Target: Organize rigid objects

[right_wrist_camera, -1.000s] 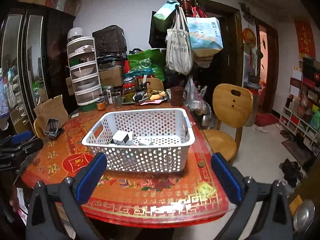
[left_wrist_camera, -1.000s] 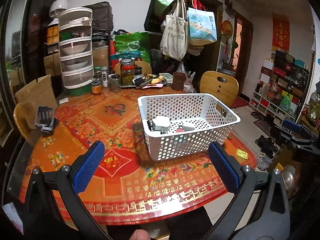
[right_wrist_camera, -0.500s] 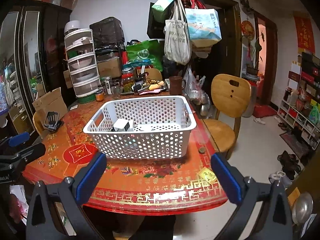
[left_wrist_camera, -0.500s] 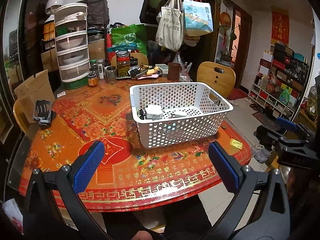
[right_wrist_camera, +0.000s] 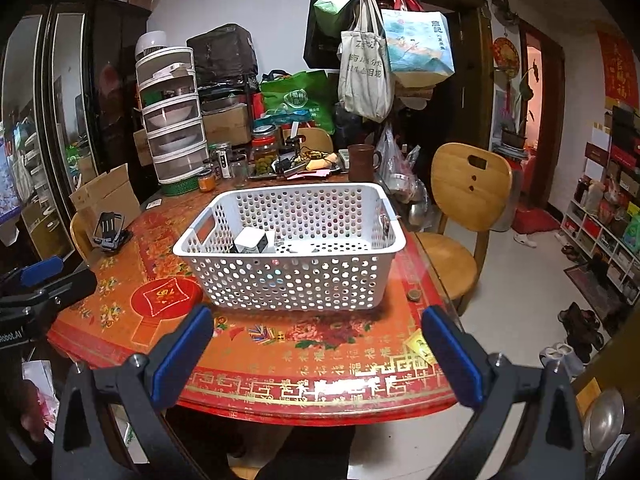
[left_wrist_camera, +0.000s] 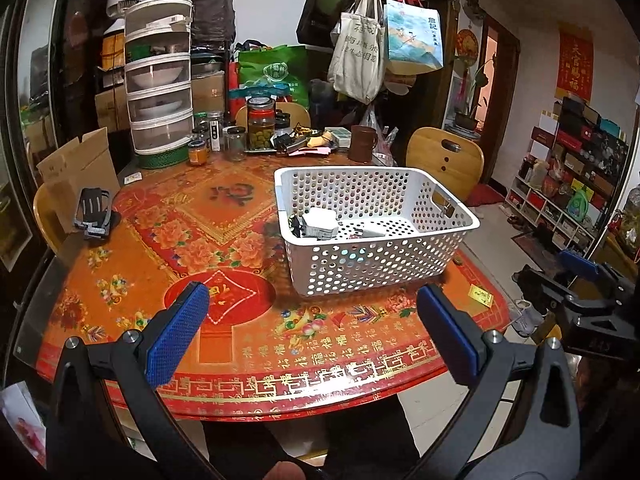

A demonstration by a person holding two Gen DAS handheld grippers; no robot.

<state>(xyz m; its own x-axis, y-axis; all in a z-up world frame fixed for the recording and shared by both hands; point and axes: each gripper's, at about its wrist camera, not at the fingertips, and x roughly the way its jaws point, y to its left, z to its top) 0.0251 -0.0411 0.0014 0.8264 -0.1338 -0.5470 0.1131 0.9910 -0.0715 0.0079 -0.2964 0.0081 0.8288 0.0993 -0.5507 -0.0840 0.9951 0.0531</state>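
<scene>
It was a lived-in home dining room: a round tabletop (left_wrist_camera: 132,276) with red festive cloth, pickle jars (left_wrist_camera: 261,123) at twelve o'clock, tote bags (right_wrist_camera: 365,76) on a coat stand, wooden chairs (right_wrist_camera: 468,196) at two o'clock.

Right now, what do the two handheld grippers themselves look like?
Both match: the left gripper and right gripper have black, angular plastic frames with triangular cut-outs and silver bolts at the joints. Each has two fingers faced with long, flat blue pads of dotted texture. In the right wrist view, white lettering shows on the left gripper's body. No cables are visible.
</scene>
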